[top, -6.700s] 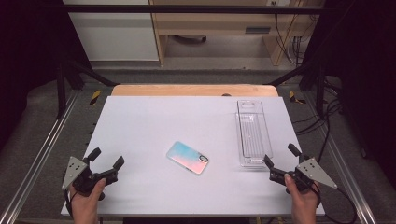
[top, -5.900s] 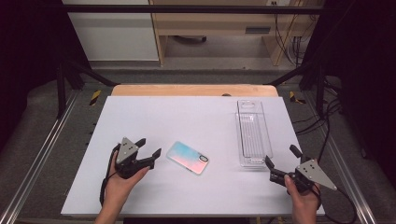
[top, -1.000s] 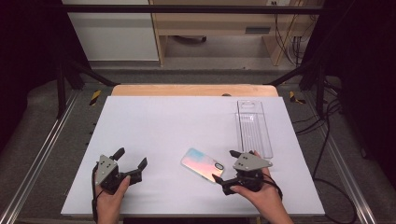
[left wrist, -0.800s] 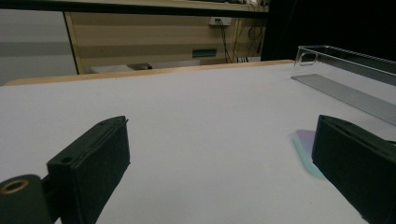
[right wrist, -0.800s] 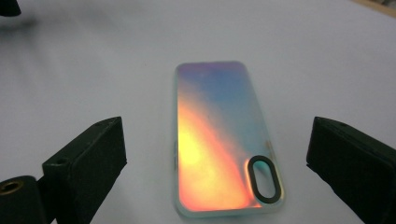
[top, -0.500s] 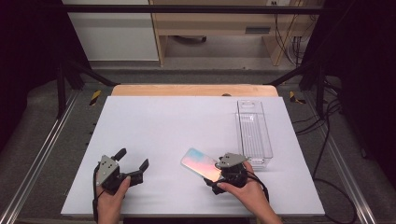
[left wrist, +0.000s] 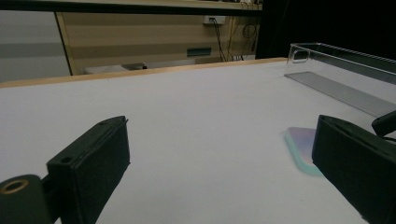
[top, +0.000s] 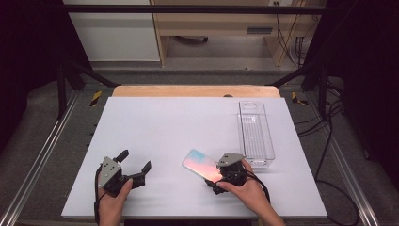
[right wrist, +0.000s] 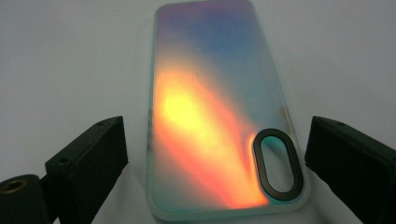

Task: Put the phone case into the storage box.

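A phone case [top: 200,165] with a pink, orange and blue sheen lies flat on the white table [top: 179,122], right of the middle near the front. My right gripper [top: 214,175] hangs low over its near end, where the oval camera hole is. Its jaws stand on either side of the phone case [right wrist: 215,116] with a gap on each side; they have just been closing. The right gripper [right wrist: 217,126] is open. My left gripper [top: 135,160] rests open at the front left, holding nothing, and looks across at the phone case [left wrist: 301,144].
A long clear plastic tray [top: 256,136] lies lengthwise along the table's right side, just beyond my right hand; from the left gripper [left wrist: 219,123] the tray [left wrist: 336,56] shows at the far right. A wooden strip edges the table's far side.
My right gripper has come down and leftward over the near end of the phone case, and its jaws have narrowed a little. The left gripper has stayed put since a second ago.
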`<state>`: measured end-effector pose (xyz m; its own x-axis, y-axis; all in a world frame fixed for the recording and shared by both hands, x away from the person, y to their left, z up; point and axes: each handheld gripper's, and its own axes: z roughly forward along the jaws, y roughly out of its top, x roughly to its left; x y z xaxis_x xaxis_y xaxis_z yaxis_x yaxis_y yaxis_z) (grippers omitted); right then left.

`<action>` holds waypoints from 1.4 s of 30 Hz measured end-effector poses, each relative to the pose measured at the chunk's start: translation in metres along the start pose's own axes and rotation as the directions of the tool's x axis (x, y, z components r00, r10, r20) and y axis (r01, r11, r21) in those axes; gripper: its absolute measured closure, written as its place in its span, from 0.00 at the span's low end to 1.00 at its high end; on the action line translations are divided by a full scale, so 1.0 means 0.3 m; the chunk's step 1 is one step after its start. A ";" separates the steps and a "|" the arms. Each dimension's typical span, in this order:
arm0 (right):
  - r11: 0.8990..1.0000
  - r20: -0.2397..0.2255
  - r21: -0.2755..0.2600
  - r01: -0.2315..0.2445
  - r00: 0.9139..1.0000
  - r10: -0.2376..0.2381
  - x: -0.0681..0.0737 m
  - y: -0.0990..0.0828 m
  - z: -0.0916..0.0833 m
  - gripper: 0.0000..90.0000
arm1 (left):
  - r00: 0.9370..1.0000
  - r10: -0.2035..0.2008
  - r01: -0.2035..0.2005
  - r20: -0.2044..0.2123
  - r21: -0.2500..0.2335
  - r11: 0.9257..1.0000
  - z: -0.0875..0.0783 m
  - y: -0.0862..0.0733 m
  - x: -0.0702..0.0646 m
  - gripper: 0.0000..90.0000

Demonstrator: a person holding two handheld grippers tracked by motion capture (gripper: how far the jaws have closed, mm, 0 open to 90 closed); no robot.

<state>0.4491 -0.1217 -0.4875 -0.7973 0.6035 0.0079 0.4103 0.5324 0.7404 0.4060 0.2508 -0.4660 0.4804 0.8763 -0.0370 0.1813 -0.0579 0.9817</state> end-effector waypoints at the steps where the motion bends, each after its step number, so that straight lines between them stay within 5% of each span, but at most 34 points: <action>1: 1.000 -0.011 0.012 -0.006 1.000 0.006 -0.002 -0.002 0.002 0.07 | 1.000 0.000 0.000 0.000 0.000 1.000 0.000 0.000 0.000 0.04; 33: 1.000 0.011 0.003 0.010 1.000 -0.010 -0.008 -0.022 0.000 0.18 | 1.000 0.007 -0.007 0.018 0.003 1.000 0.006 0.000 -0.017 0.04; 40: 0.999 0.013 0.042 0.006 1.000 -0.007 -0.005 -0.002 -0.001 0.19 | 0.996 0.078 -0.079 0.034 0.020 0.997 0.014 0.007 -0.051 0.06; 42: 0.998 -0.010 0.050 -0.025 1.000 0.026 -0.010 0.022 -0.009 0.20 | 0.994 0.100 -0.101 0.039 0.023 0.995 0.016 0.010 -0.063 0.05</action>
<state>0.4529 -0.1215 -0.4808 -0.7907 0.6113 0.0337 0.4521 0.5460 0.7053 0.4015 0.2317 -0.4633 0.5296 0.8465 0.0544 0.1511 -0.1573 0.9759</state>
